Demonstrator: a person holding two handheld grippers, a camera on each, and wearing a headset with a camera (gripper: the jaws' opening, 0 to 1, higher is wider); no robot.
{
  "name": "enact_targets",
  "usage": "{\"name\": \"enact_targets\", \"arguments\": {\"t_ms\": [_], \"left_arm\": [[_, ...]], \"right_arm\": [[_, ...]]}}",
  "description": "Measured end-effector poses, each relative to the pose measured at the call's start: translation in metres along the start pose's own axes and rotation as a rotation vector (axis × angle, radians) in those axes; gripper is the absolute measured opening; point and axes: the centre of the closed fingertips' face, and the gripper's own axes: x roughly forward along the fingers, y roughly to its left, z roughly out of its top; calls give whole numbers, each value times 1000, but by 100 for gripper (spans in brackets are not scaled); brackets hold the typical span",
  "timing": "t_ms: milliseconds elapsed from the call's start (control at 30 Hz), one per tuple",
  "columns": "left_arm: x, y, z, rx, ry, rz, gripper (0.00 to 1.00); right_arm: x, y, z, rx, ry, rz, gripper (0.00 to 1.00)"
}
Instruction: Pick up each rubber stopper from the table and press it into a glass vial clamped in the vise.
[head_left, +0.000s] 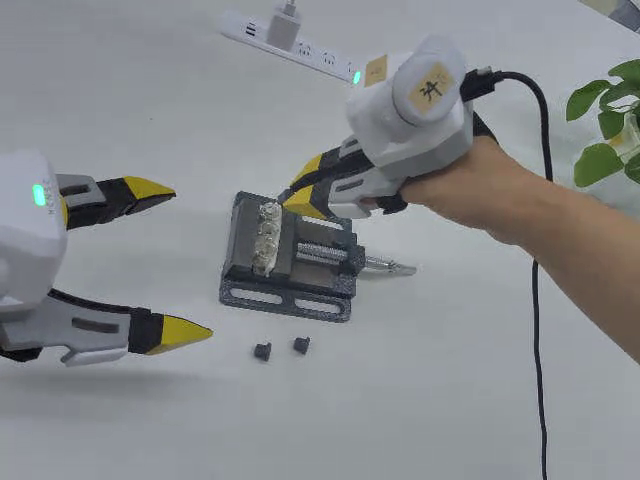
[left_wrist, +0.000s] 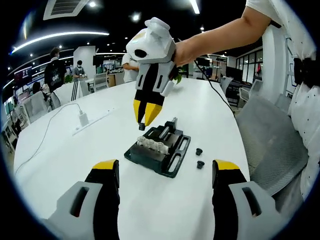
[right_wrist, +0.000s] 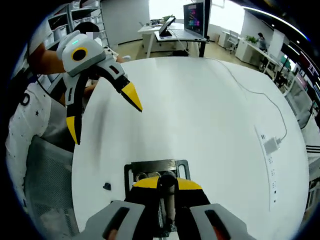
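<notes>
Left gripper view: right gripper (left_wrist: 144, 123) pinches a black rubber stopper (left_wrist: 141, 127) over glass vials (left_wrist: 151, 144) in the vise (left_wrist: 167, 159); left gripper (left_wrist: 166, 166) gapes wide; tan sticker (head_left: 432, 88) writing illegible

Vise (head_left: 300, 285) sits about mid-way on the table (head_left: 140, 90), vials (head_left: 268, 238) lined up in it. Just in front: 1 stopper (head_left: 262, 351) left, another stopper (head_left: 301, 345) right. Power strip (head_left: 290, 42) well behind, plant (head_left: 605, 110) far right.

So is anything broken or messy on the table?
No, nothing stands out. The vise sits flat with its glass vials in a neat row, two rubber stoppers lie beside it, and the right claw holds another stopper.
</notes>
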Motion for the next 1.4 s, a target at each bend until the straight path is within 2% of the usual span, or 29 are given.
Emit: {"name": "enact_targets", "arguments": {"t_ms": [100,333,667,1067,1400], "left_arm": [[2,-1,0,12,-6,-6,79],[7,-1,-1,-9,-18,-22,82],[7,-1,-3,-27,-26,-21,81],[6,-1,-4,-34,-34,-18,80],[4,-1,-6,-42,-38,-14,79]], "right_arm": [[4,1,1,-21,22,5,5],[9,2,-1,-63,73,21,5],[13,2,-5,-101,119,34,5],[15,0,-5,-114,138,43,5],[19,0,-5,-177,186,39,5]]}}
